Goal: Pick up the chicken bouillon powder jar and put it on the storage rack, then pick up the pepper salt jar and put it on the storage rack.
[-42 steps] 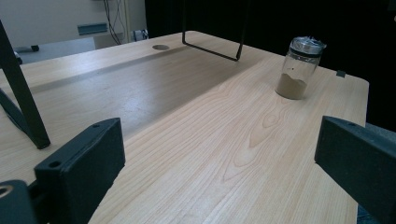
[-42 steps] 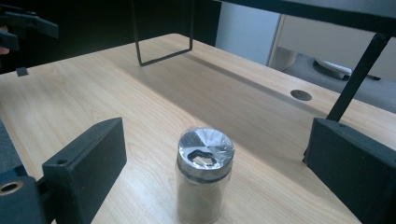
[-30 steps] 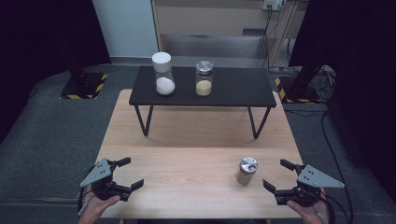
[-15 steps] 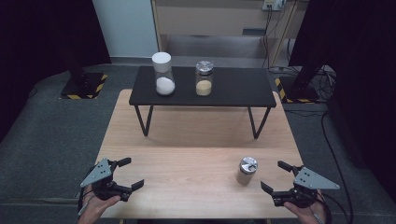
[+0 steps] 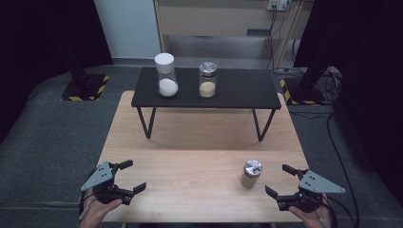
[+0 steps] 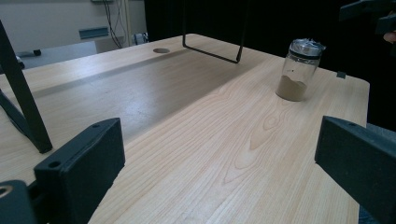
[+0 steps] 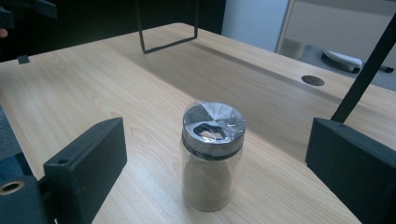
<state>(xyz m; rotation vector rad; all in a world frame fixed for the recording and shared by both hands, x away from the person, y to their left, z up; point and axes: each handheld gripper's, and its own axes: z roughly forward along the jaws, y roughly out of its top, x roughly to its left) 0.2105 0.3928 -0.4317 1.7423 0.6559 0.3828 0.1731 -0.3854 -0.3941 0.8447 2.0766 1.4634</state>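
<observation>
A small glass jar with a silver lid [image 5: 250, 174] holding tan powder stands on the wooden table [image 5: 190, 142] at the front right. In the right gripper view the jar [image 7: 212, 156] stands upright just ahead of the wide-apart jaws. My right gripper [image 5: 281, 181] is open, a little to the right of the jar and not touching it. My left gripper [image 5: 132, 176] is open at the table's front left, empty. The left gripper view has the jar [image 6: 299, 70] far off across the table.
A low black shelf [image 5: 237, 90] on thin legs spans the back of the table. On it stand a white-lidded jar of white powder [image 5: 167, 75] and a silver-lidded jar of yellowish powder [image 5: 207, 80]. A cable hole [image 7: 312, 80] sits in the tabletop.
My right gripper has shifted slightly left and forward, toward the small jar. The left gripper has hardly moved.
</observation>
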